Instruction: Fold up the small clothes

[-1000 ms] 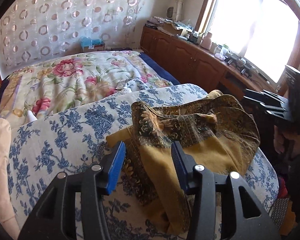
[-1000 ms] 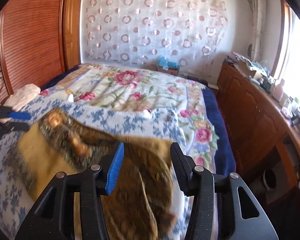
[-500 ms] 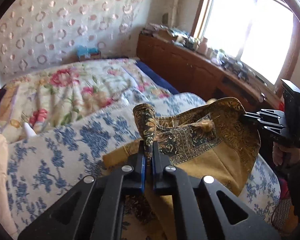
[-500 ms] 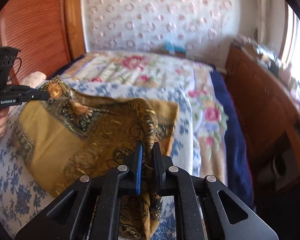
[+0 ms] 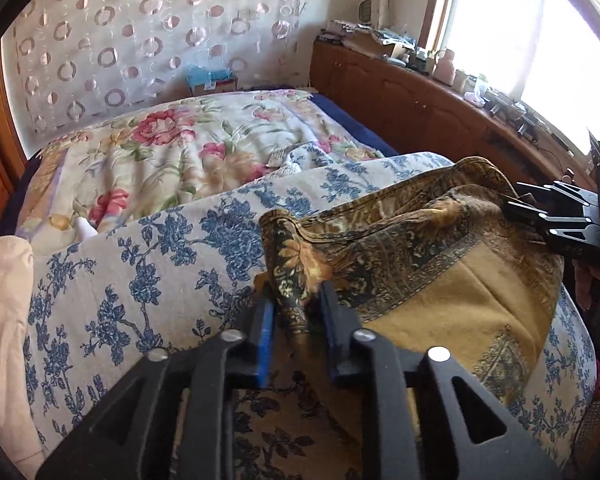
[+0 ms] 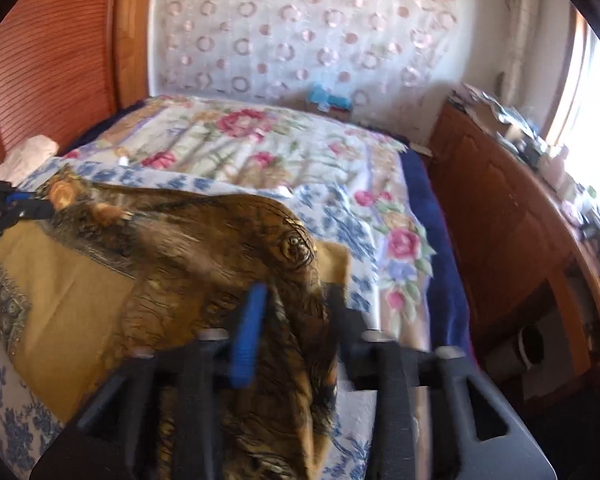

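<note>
2 black plastic grippers with blue pads: left gripper (image 5: pixel 296 312) jaws parted a little around a bunched corner of 1 mustard-gold scarf (image 5: pixel 440 292), cloth touching the right pad only; right gripper (image 6: pixel 296 312) jaws parted wider, blurred cloth between them, grip uncertain. Scarf is soft woven fabric, plain gold centre, dark paisley border, folded over and rumpled, lying on 1 blue-and-white floral quilt (image 5: pixel 148 280). Beyond: 1 pink-rose bedspread (image 5: pixel 172 152), ring-patterned curtain (image 5: pixel 148 40).

Scarf (image 5: pixel 440 280) on bed (image 5: pixel 160 264)
</note>
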`<action>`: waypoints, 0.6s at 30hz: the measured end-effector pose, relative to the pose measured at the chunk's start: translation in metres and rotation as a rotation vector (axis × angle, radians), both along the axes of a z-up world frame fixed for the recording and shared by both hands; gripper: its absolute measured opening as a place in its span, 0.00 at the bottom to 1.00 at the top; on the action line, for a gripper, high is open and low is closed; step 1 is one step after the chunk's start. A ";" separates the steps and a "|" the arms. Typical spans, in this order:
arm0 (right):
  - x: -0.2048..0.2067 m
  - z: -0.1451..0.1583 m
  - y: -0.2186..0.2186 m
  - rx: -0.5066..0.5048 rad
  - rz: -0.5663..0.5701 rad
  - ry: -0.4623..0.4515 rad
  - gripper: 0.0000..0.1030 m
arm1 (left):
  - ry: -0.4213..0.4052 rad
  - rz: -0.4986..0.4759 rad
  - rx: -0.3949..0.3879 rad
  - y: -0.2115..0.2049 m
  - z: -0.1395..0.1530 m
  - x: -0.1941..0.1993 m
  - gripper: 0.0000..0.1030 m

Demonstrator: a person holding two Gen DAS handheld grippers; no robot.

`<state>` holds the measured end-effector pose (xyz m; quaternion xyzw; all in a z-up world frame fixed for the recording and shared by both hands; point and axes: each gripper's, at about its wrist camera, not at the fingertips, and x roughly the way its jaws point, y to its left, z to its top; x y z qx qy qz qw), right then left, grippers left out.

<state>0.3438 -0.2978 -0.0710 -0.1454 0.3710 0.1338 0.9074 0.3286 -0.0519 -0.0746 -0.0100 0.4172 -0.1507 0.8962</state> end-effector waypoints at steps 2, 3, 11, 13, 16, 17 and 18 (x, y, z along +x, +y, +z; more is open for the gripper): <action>0.002 -0.004 -0.008 0.003 -0.020 0.011 0.61 | 0.012 0.013 0.004 0.003 -0.004 0.004 0.39; 0.004 -0.007 -0.011 0.013 -0.024 0.023 0.62 | 0.024 0.016 -0.001 0.005 -0.007 0.006 0.41; 0.015 -0.021 -0.026 0.143 -0.022 0.118 0.63 | 0.061 0.006 -0.025 0.006 -0.014 0.013 0.42; 0.018 -0.022 -0.028 0.168 -0.017 0.134 0.63 | 0.059 0.003 -0.021 0.005 -0.014 0.015 0.42; 0.018 -0.025 -0.029 0.193 -0.011 0.149 0.63 | 0.056 -0.006 -0.016 0.003 -0.014 0.017 0.42; 0.019 -0.026 -0.030 0.205 0.000 0.157 0.63 | 0.057 -0.005 -0.022 0.004 -0.014 0.018 0.42; 0.019 -0.027 -0.030 0.220 0.011 0.167 0.64 | 0.058 -0.005 -0.030 0.005 -0.015 0.018 0.42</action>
